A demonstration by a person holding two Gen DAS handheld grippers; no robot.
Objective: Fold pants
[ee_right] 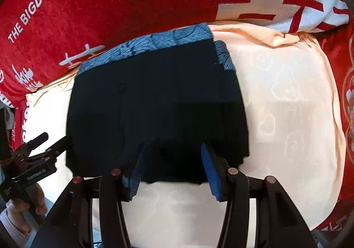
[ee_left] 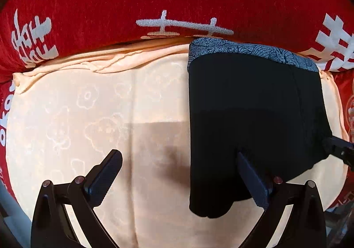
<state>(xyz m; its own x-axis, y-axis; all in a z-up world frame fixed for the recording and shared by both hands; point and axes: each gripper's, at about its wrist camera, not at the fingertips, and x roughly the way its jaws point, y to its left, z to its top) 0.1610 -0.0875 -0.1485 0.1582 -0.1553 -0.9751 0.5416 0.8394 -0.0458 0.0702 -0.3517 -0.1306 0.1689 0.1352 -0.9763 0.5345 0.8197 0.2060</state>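
So, near end first: left gripper point(ee_left: 179, 172) is spread wide, nothing in it. One finger sits over bare peach sheet point(ee_left: 88, 115), the other over the near-left part of the pants point(ee_left: 247, 115); can't tell if it touches the cloth. Right gripper point(ee_right: 171, 159) is also wide open and empty, both fingertips over the near hem of the pants point(ee_right: 154, 104). Contact unclear, no pinch visible.

Pants: black, already folded into a compact rectangle, lying flat on the sheet, right of centre in left cam and centre-left in right cam. Near edge has stacked layers, slightly uneven at the near-right corner. Far edge is the blue patterned waistband point(ee_right: 150, 44), right up against the red blanket point(ee_right: 110, 4) w/ white lettering behind. A bit of waistband also peeks out along the far-right side, so layers aren't perfectly aligned.

Handling, my read: light, soft, floppy fabric, no stiffness, layers will slide over each other if dragged. Not fragile. Waistband is the thickest and firmest bit, probably the best grip. For another fold, I'd pinch both near corners through all layers, one gripper per corner, and lift together toward the waistband. A single-layer grab would likely pull the stack apart. Sheet underneath is loose too, so risk of catching it w/ the pants.
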